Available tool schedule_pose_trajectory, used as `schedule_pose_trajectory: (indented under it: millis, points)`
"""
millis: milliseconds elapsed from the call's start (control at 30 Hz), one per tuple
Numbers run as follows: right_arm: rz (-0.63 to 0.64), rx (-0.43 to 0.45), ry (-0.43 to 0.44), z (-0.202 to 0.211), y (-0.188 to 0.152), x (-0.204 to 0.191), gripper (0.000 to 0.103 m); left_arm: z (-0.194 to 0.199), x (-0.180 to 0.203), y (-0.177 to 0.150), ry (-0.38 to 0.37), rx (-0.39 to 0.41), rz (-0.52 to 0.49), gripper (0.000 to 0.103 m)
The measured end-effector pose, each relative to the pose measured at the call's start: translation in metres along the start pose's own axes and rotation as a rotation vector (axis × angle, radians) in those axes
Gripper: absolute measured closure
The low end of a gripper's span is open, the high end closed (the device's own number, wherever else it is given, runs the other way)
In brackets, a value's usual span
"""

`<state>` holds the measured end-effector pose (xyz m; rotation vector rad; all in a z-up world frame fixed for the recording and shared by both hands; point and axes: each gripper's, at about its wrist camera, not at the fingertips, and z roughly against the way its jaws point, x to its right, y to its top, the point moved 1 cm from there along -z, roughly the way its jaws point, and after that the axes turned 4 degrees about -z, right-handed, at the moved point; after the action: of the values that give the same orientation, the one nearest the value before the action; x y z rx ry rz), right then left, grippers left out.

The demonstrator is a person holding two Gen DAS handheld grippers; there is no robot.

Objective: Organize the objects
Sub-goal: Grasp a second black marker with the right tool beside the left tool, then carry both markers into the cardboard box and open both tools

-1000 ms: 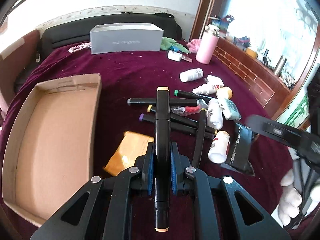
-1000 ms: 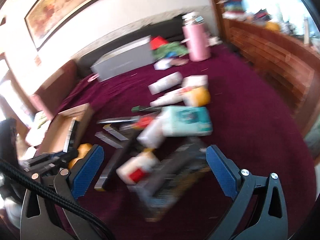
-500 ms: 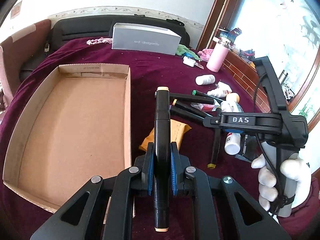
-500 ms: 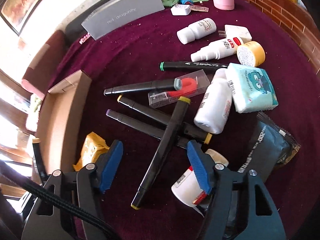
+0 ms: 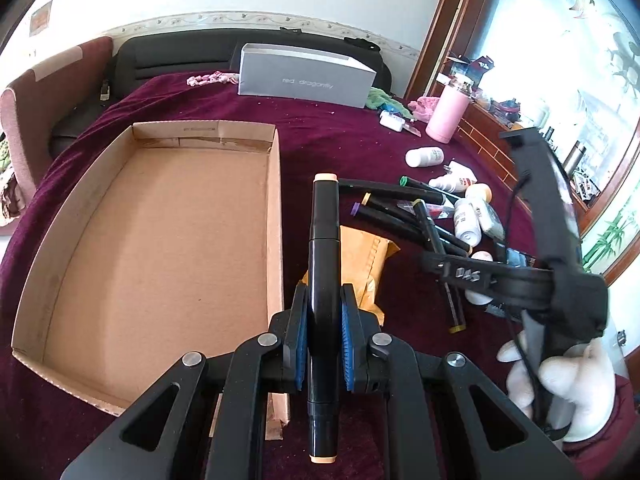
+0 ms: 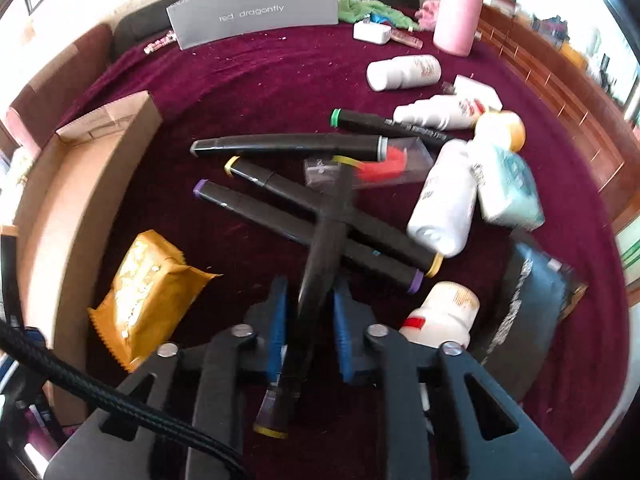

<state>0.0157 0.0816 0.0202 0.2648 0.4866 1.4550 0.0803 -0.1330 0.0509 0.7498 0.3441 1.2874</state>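
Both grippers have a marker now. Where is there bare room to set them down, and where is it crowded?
The cardboard box floor is bare throughout. Bare cloth also lies between the box, the grey box and the white bottle. It is crowded right of the yellow packet: crossed markers, bottles, black pouch.

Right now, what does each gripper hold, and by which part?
Left gripper: peach-capped marker, lower barrel. Right gripper: yellow-capped marker, lower barrel.

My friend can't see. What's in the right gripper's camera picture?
The right gripper is shut on a black marker with yellow ends. Other markers, white bottles and a yellow snack packet lie on a dark red cloth, with a cardboard box at the left.
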Motion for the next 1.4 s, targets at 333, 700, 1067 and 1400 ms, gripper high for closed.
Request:
schedule_pose_trajectory:
  millis: [333, 700, 1067, 1400]
  points:
    - [-0.032, 0.012, 0.178, 0.043, -0.002, 0.014, 0.091, 0.009, 0.0, 0.005, 0.03, 0.002, -0.008, 0.091]
    - [0.001, -0.065, 0.458, 0.069, 0.034, -0.04, 0.09, 0.026, -0.048, 0.077, 0.03, -0.003, -0.02, 0.091]
    - [-0.01, -0.185, 0.487, 0.001, 0.083, -0.134, 0.09, -0.051, -0.125, 0.115, 0.015, -0.137, 0.123, 0.092]
    - [-0.023, -0.208, 0.347, -0.058, 0.097, -0.154, 0.09, -0.114, -0.144, 0.11, 0.007, -0.216, 0.178, 0.092]
